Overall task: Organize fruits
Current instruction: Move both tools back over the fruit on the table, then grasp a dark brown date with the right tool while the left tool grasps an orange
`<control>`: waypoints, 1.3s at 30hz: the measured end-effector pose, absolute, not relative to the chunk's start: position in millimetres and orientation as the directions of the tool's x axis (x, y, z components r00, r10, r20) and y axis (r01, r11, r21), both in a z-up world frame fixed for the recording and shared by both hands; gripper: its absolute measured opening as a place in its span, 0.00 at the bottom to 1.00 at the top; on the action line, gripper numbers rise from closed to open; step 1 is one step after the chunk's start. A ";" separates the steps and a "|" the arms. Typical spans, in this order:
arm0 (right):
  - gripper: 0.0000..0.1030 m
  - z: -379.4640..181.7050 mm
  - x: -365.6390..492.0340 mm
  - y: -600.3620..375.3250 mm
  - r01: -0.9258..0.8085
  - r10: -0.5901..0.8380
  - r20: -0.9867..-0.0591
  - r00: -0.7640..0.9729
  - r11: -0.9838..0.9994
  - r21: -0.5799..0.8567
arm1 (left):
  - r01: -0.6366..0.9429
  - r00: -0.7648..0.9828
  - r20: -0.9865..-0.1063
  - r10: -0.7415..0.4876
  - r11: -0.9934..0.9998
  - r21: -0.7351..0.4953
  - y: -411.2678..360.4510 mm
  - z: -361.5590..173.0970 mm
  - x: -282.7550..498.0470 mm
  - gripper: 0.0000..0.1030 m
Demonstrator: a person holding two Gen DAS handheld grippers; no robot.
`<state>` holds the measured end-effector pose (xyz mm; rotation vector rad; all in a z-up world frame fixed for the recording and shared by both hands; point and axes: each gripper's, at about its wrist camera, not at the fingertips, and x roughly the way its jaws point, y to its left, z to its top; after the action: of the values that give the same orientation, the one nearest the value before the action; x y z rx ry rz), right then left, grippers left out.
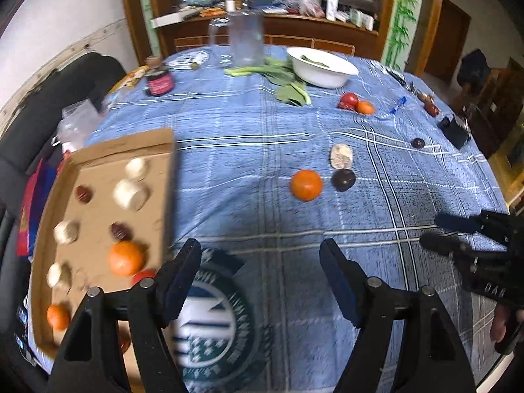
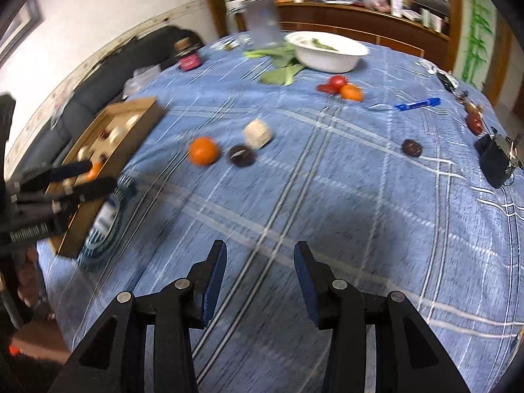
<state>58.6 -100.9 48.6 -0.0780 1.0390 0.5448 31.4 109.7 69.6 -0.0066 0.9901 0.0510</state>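
While both of my tools hang over the blue plaid tablecloth (image 1: 249,150), neither one is carrying anything. My left gripper (image 1: 260,255) has its jaws spread wide with only cloth between them. My right gripper (image 2: 260,257) has its jaws parted more narrowly, likewise empty and touching nothing.

On the tabletop ahead of me three fruits sit close together: an orange (image 1: 306,184), a dark round fruit (image 1: 343,179) just beside it, and a pale speckled fruit (image 1: 341,156) just behind that dark one. Farther back, a red tomato (image 1: 349,100) touches a smaller orange fruit (image 1: 365,107), near a white bowl (image 1: 322,72) with leafy greens (image 1: 288,82) lying beside it. Another small dark fruit (image 1: 418,143) lies well apart, toward the right edge.

To my left sits a shallow cardboard tray (image 1: 98,150) already holding fruit: a large orange (image 1: 126,258), a smaller orange (image 1: 58,316) near its front corner, several pale round fruits (image 1: 131,194) and two small dark ones (image 1: 84,194). Something red peeks out just beside the large orange, partly hidden by my left jaws. Blur softens much of the tray, so I cannot tell those fruits apart more finely.
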 end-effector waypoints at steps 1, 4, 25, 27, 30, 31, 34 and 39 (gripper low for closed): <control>0.46 49.6 66.6 -100.7 -0.457 0.389 -0.830 0.398 0.869 0.188 | -0.044 0.536 -0.843 0.052 0.998 0.034 106.7 65.8 40.3 0.72; 0.52 50.3 87.3 -86.2 -0.475 0.402 -0.819 0.410 0.860 0.184 | -0.043 0.515 -0.854 0.074 0.997 0.060 105.3 60.3 53.3 0.72; 0.25 20.3 135.6 -25.1 -0.610 0.409 -0.828 0.384 0.786 0.105 | 0.001 0.437 -0.899 0.039 0.999 0.044 102.6 37.0 103.2 0.72; 0.25 23.4 134.1 -35.8 -0.600 0.401 -0.827 0.394 0.794 0.099 | 0.001 0.428 -0.904 0.019 1.000 0.022 100.5 33.5 111.3 0.72; 0.25 25.2 131.1 -54.1 -0.579 0.378 -0.832 0.406 0.811 0.086 | 0.000 0.423 -0.906 0.000 1.000 0.000 95.9 26.3 123.2 0.72; 0.25 24.8 130.2 -59.9 -0.572 0.374 -0.833 0.407 0.816 0.087 | -0.001 0.420 -0.908 -0.007 1.000 -0.009 94.5 24.0 126.0 0.72; 0.25 23.1 128.2 -72.2 -0.549 0.374 -0.837 0.400 0.829 0.107 | -0.003 0.423 -0.905 -0.048 0.999 -0.055 89.9 15.5 132.1 0.68; 0.25 24.7 123.6 -81.1 -0.526 0.379 -0.832 0.405 0.841 0.127 | -0.008 0.464 -0.881 -0.087 0.995 -0.102 91.3 15.5 130.9 0.30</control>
<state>123.6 -81.1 24.7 -0.1641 1.0020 0.5744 130.9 91.3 15.5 -0.0961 1.0873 -0.0485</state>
